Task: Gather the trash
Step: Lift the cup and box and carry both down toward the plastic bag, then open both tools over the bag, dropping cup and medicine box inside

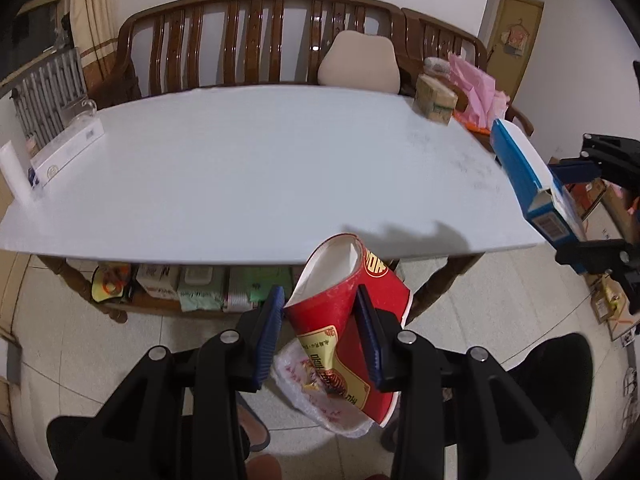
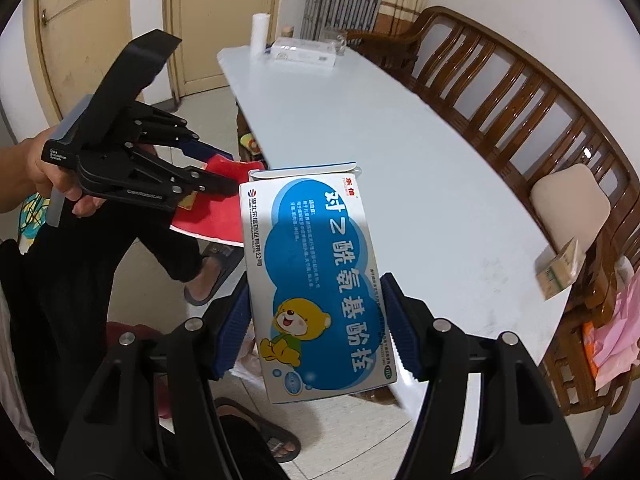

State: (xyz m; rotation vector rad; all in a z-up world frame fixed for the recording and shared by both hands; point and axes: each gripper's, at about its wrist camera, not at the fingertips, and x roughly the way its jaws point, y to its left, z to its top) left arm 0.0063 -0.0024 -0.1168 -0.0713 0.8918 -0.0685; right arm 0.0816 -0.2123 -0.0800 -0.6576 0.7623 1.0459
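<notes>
Red and crushed, a paper cup (image 1: 352,300) sits clamped between the blue ribbed pads of the left gripper (image 1: 320,320). The pads press its flattened sides. Its white inside faces up and away, toward the table edge. A crinkled clear plastic wrapper (image 1: 320,396) hangs just beneath the cup, touching it. The gripper is held off the near edge of the table, above a pale tiled floor (image 1: 80,360).

The right gripper (image 2: 316,328) is clamped on a blue and white medicine box (image 2: 316,280), one pad on each long side. The box stands tilted, printed face toward the camera, showing a cartoon bear and large white characters. Its top flap is open. It too is held in the air beside the table's near edge.

In the right wrist view, a bare hand (image 2: 44,172) holds the left gripper's black handle, with the red cup showing just behind the box. Feet in dark sandals stand on the floor below.

The white table (image 1: 260,160) stretches beyond both grippers. At its left end lie a flat white box (image 1: 68,148) and a white roll (image 1: 16,176). Near its far right corner stands a small tan packet (image 1: 435,99). A brown wooden bench (image 1: 260,40) runs behind the table, with a beige cushion (image 1: 360,62) leaning on its slatted back.
</notes>
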